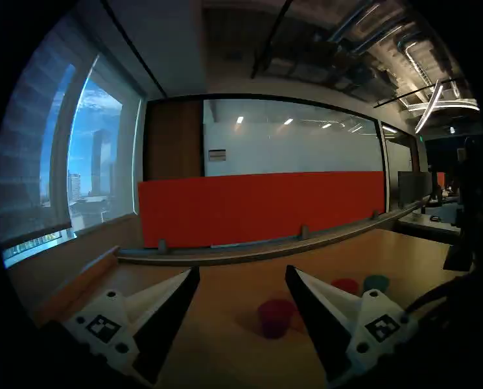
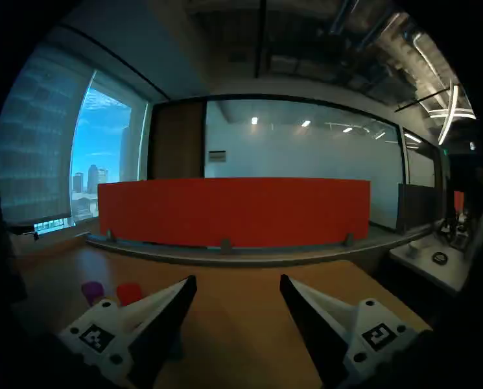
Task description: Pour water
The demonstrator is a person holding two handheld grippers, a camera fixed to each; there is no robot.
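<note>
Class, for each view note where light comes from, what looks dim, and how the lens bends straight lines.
Left gripper view: daylight from the window, desk and cups dim, orange partition bowed. Right gripper view: bright window, dark desk, partition arched.

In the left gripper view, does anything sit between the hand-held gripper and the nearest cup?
Nothing visible does. The small dark red plastic cup stands on the bare wooden desk, straight ahead of the open left hand-held gripper. A red cup and a teal cup stand farther back, to its right.
</note>
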